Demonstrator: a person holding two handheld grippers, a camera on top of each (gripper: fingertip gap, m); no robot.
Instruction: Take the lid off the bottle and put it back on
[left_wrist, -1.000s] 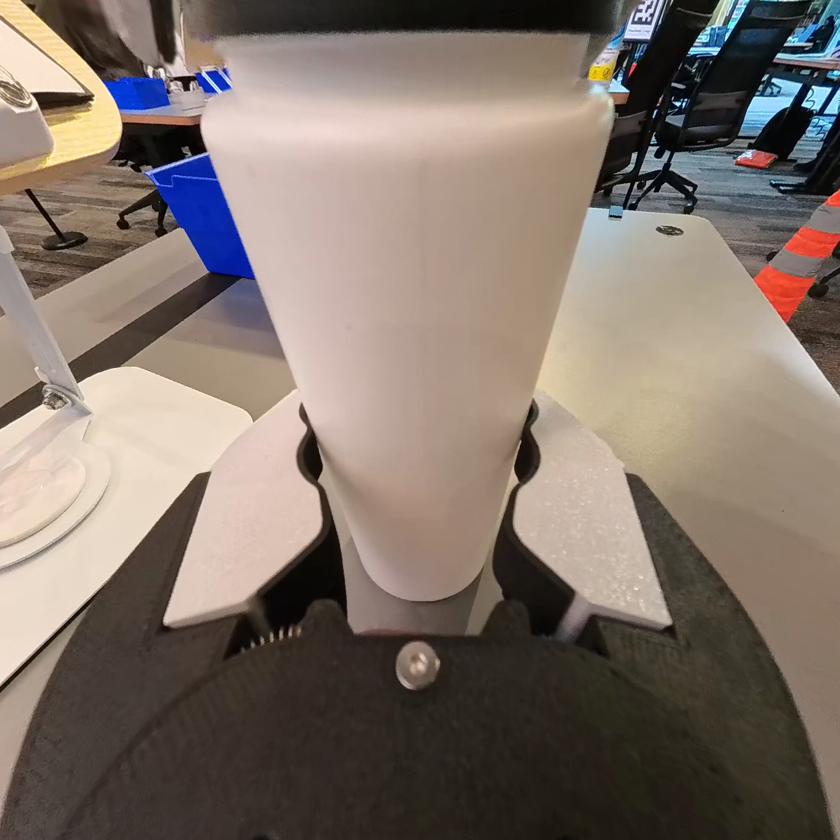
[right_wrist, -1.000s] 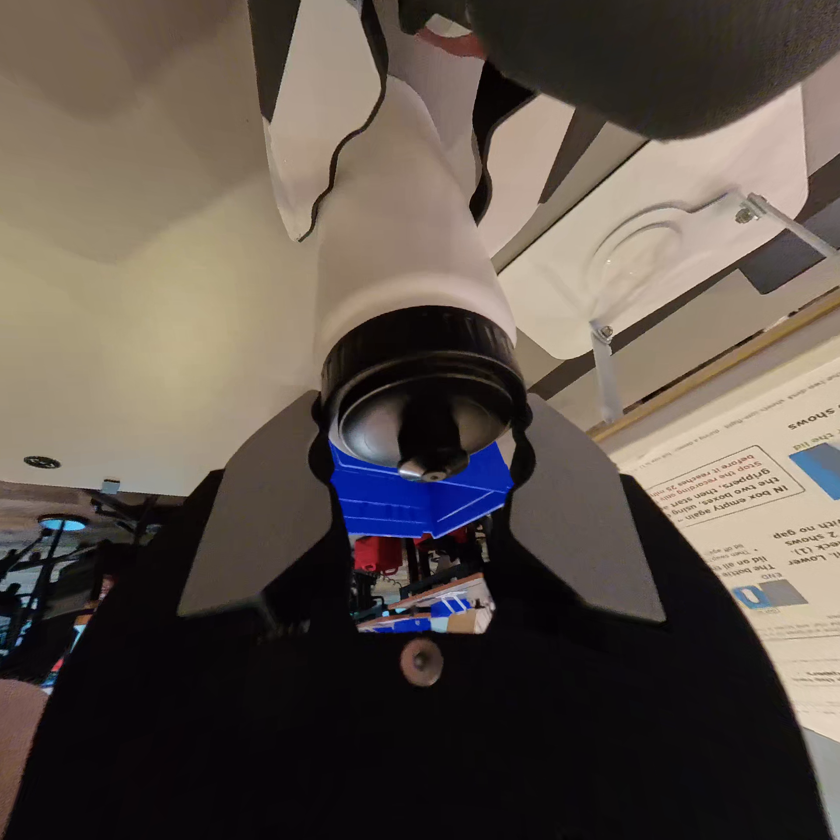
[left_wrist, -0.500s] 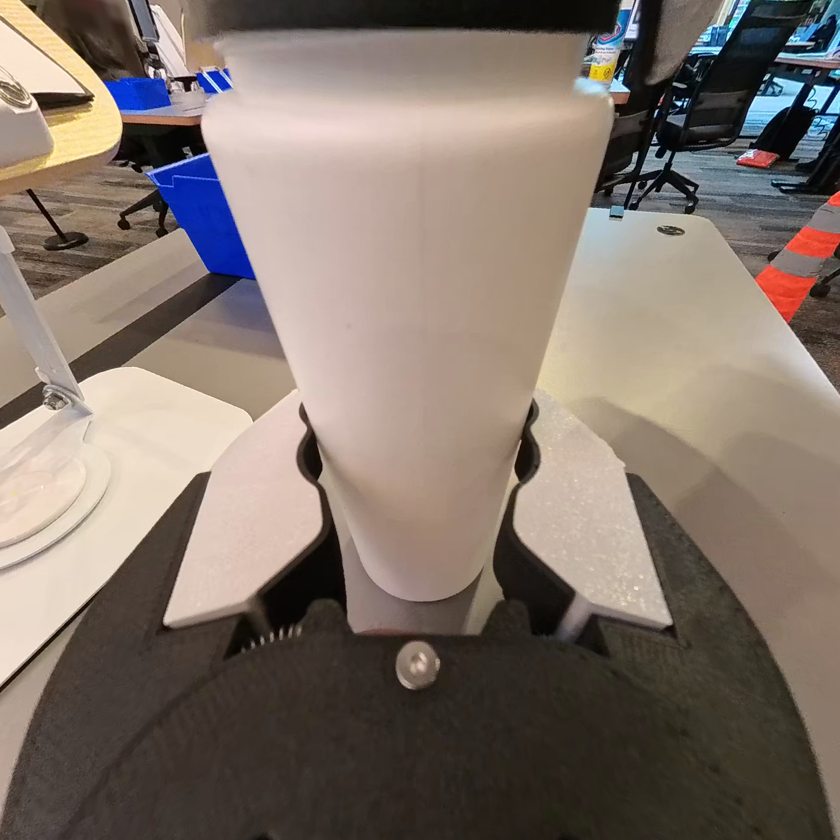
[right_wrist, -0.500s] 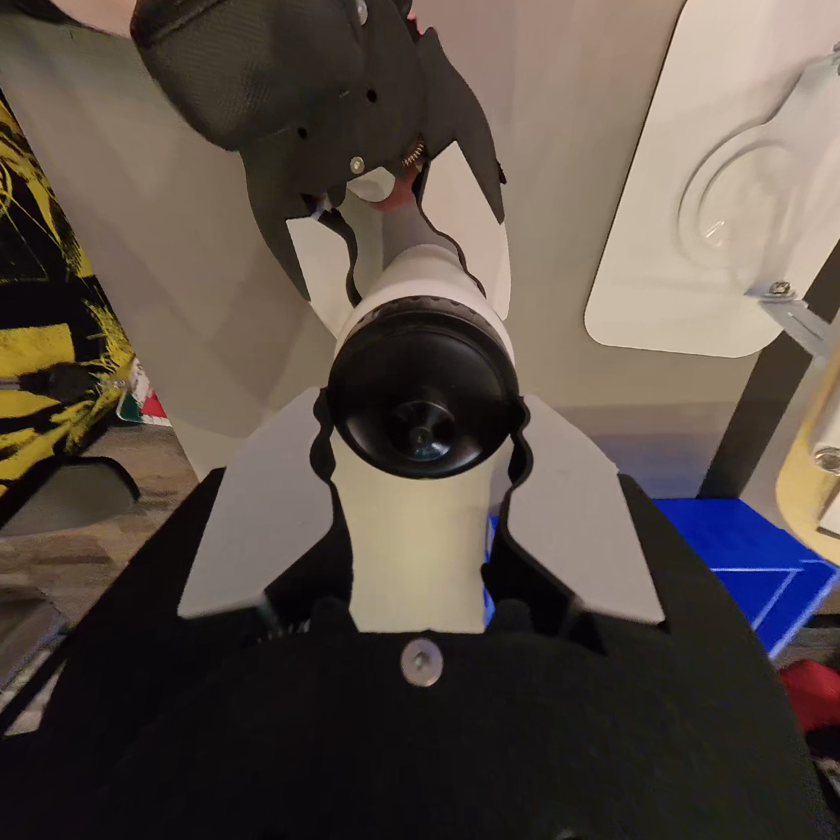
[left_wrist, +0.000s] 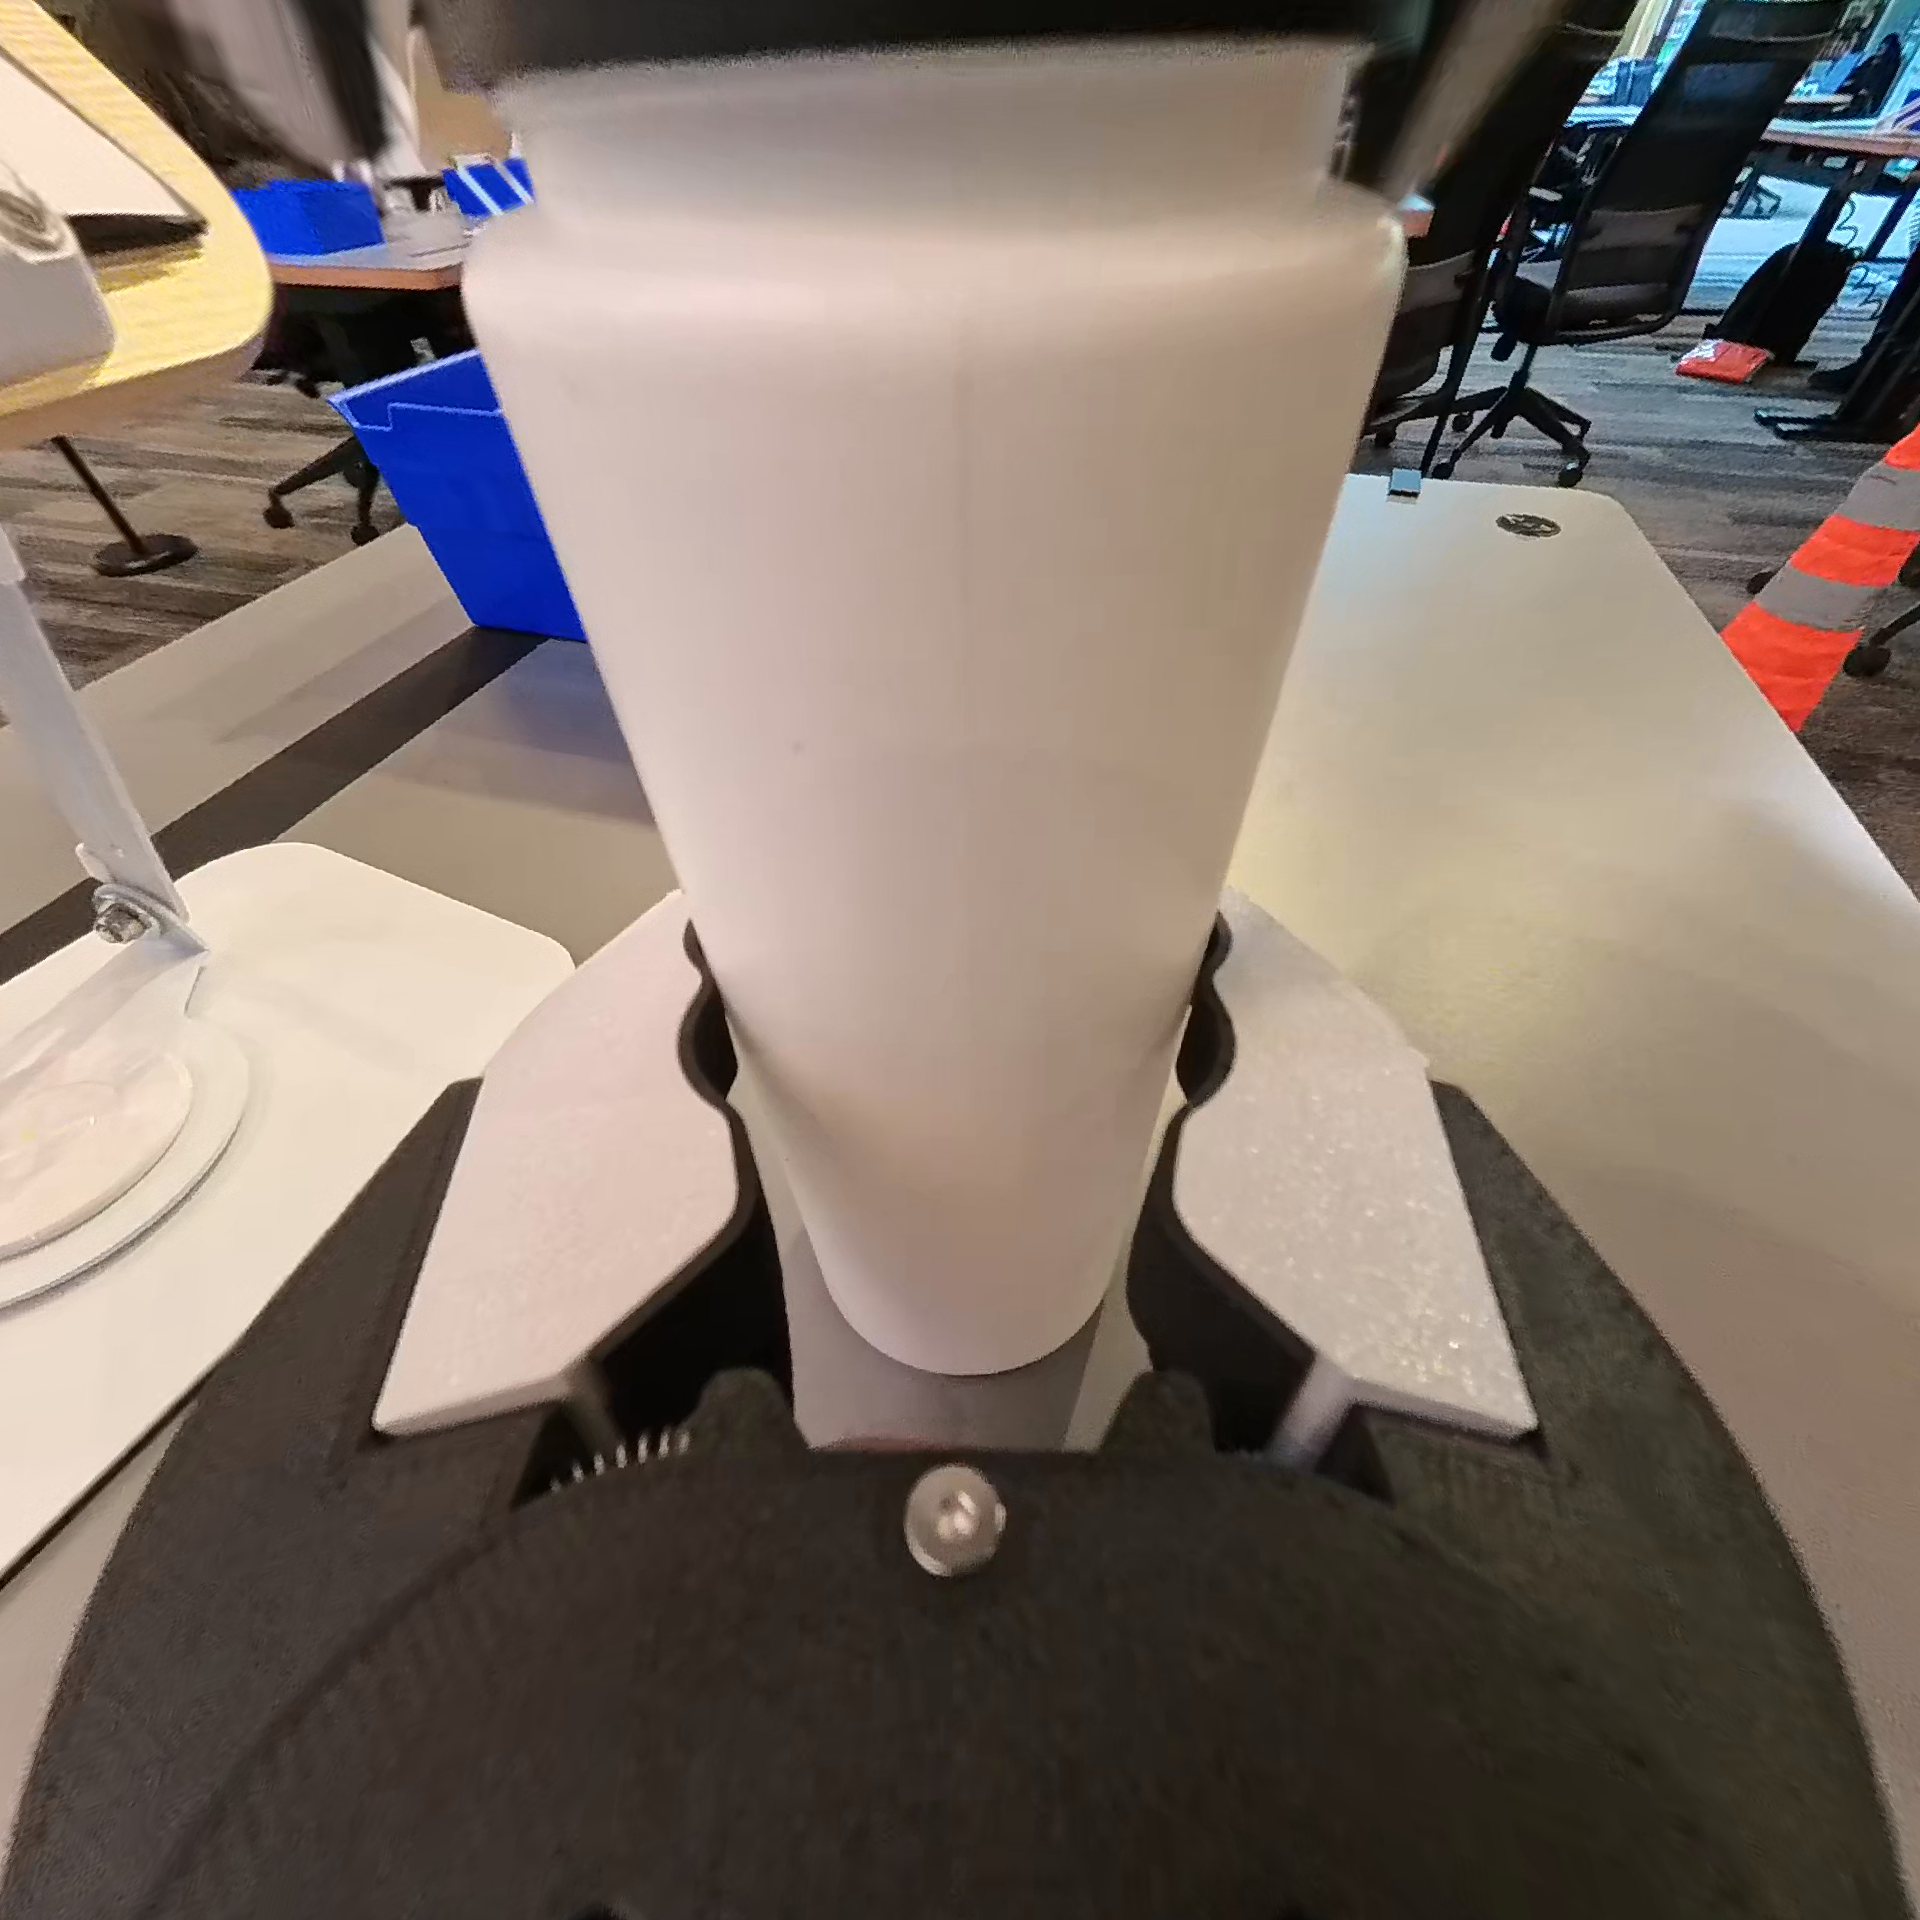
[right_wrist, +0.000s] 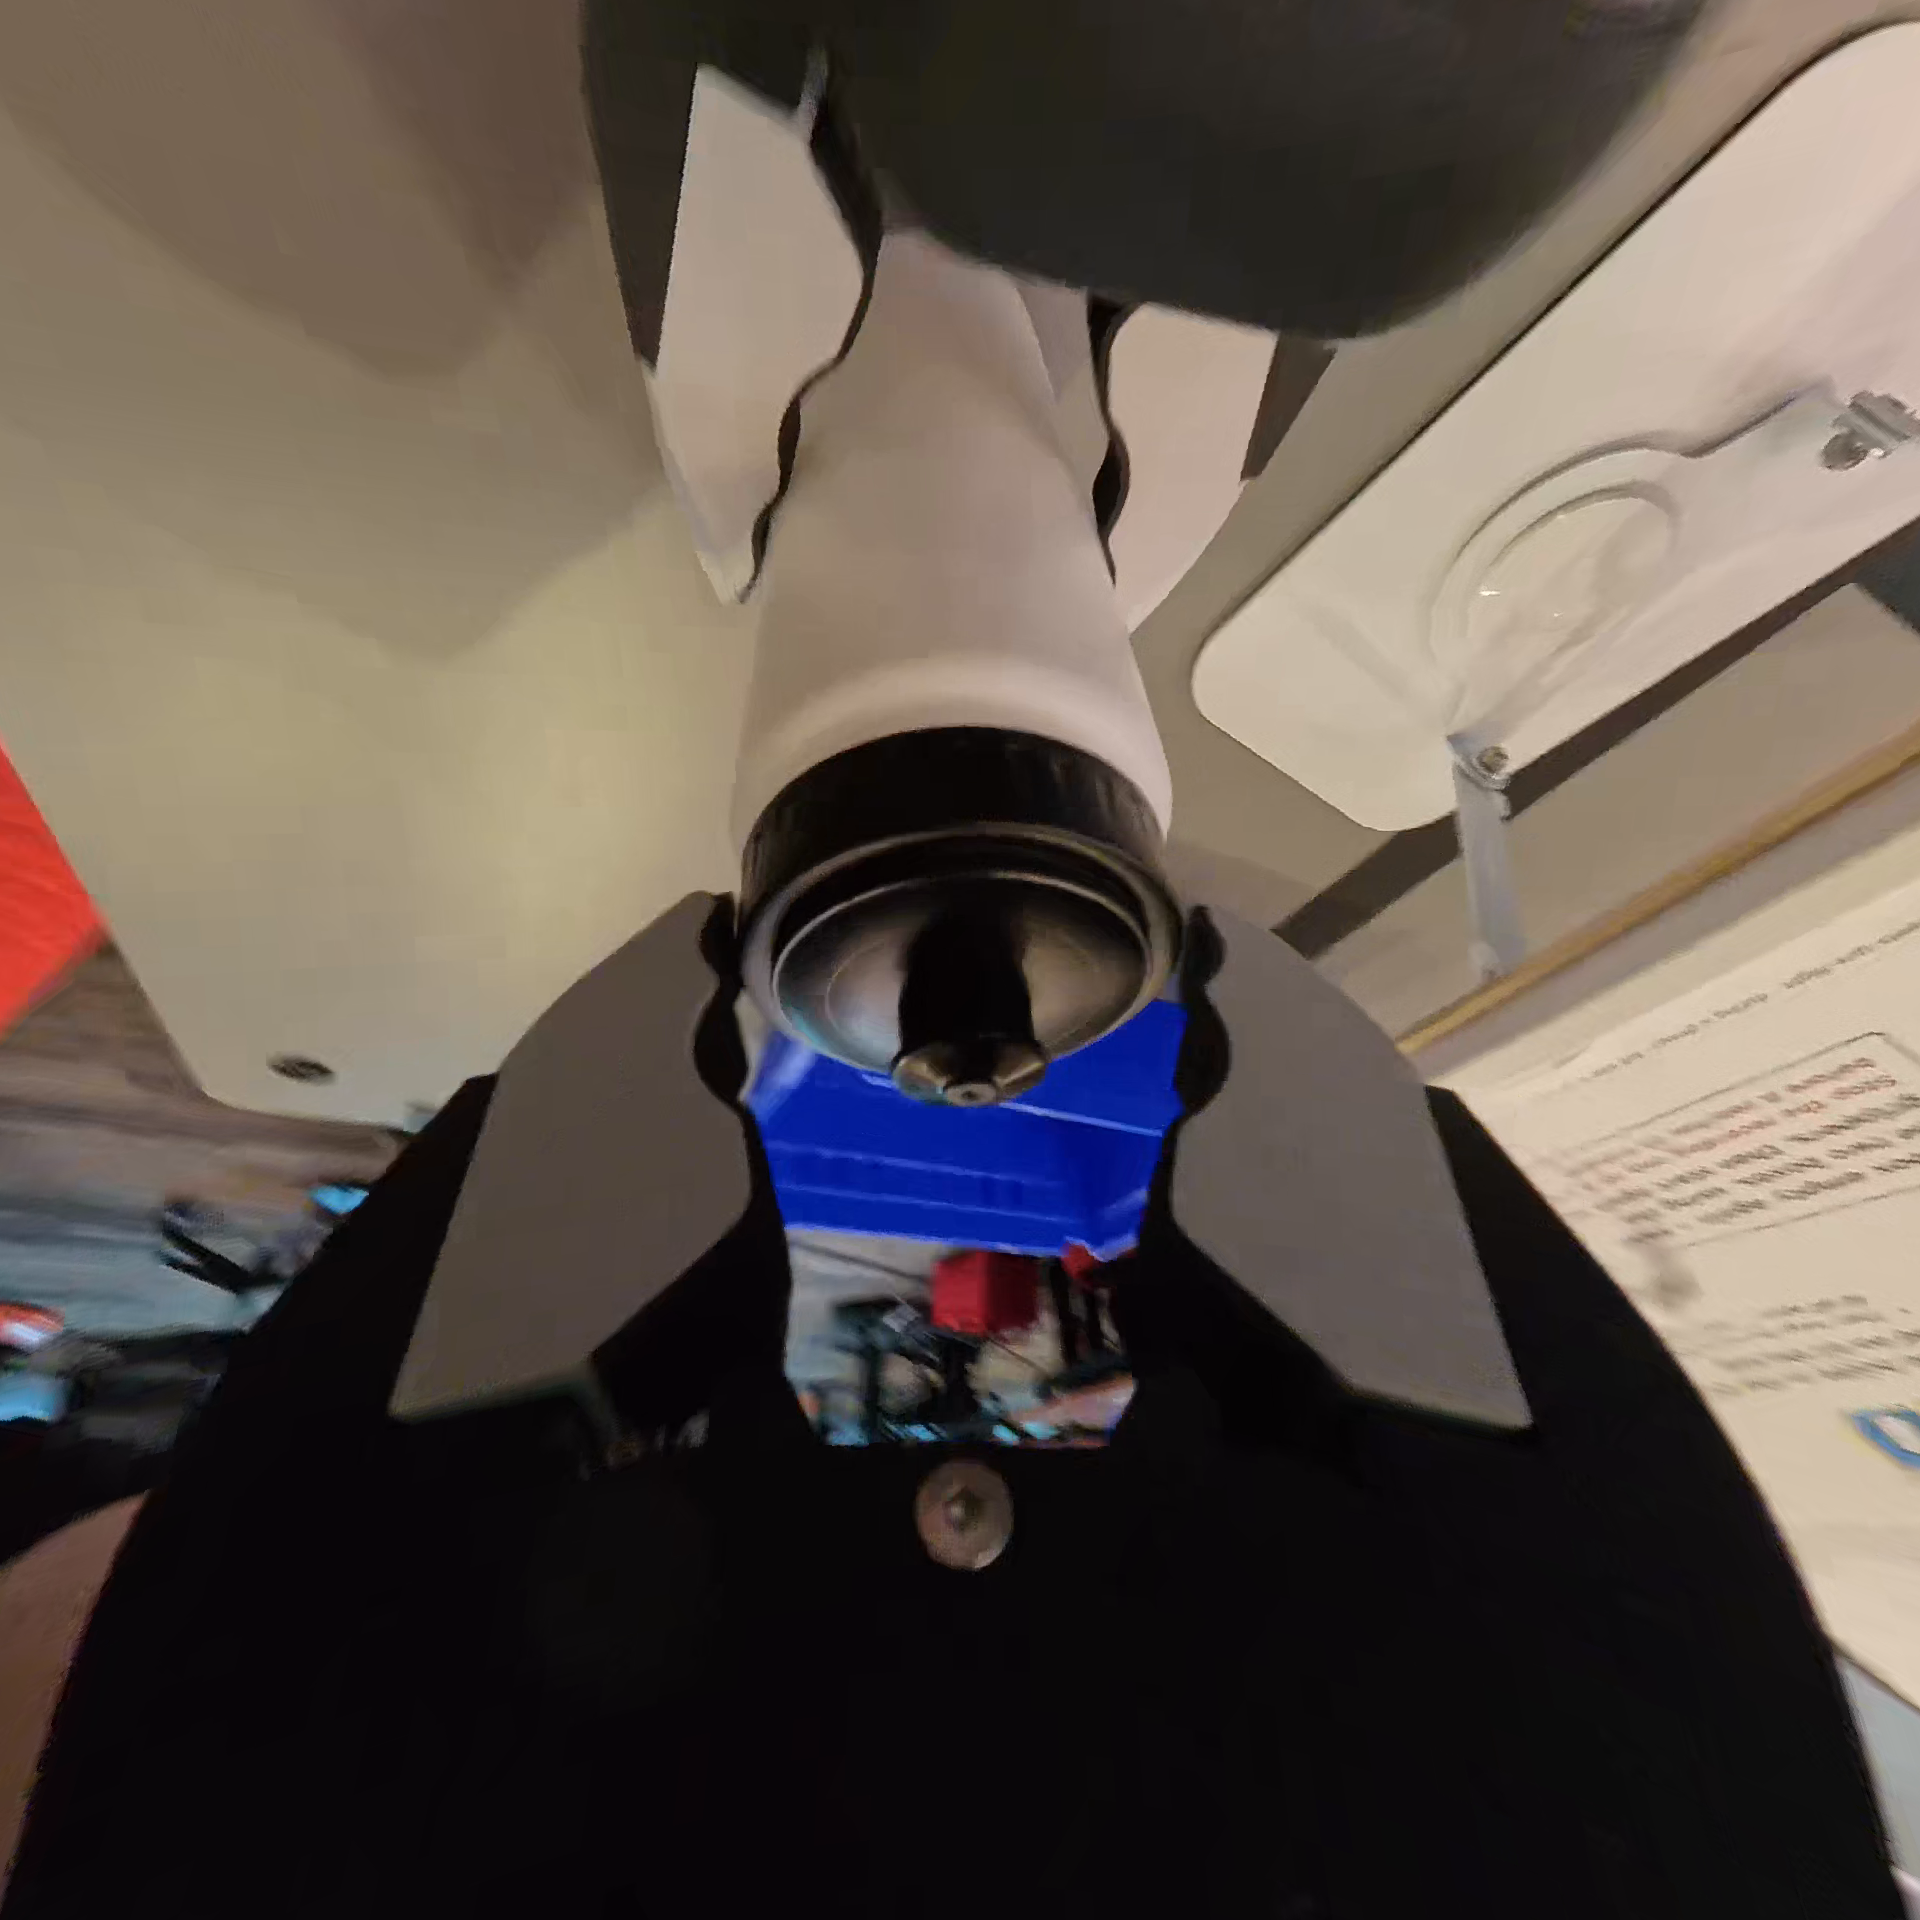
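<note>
- Left wrist view was filled by the white bottle (left_wrist: 935, 727), held upright above the pale tabletop (left_wrist: 1507, 831), its lower body clamped between the fingers of the left gripper (left_wrist: 951, 1049).
- Both scalloped finger edges were pressed against the bottle's sides, with no gap seen on either flank.
- The black lid (right_wrist: 956, 894) was seated on the bottle's neck in the right wrist view, its central spout pointed toward that camera.
- The right gripper (right_wrist: 961, 987) was closed around the lid, fingertips set against the ribbed rim on both sides.
- Behind the lid, the left gripper (right_wrist: 935, 436) was seen in the same view, clasped on the bottle body.
- To the bottle's left, a white stand base (left_wrist: 260, 1039) with a slanted white post was lying on the table, near but apart.
- A blue bin (left_wrist: 457, 499) was seen past the table's far edge on the left.
- Bare tabletop was left to the right, as far as its rounded corner, beyond which an orange cone (left_wrist: 1839, 582) stood on the floor.
- Office chairs (left_wrist: 1558, 260) were visible well beyond the far edge.
</note>
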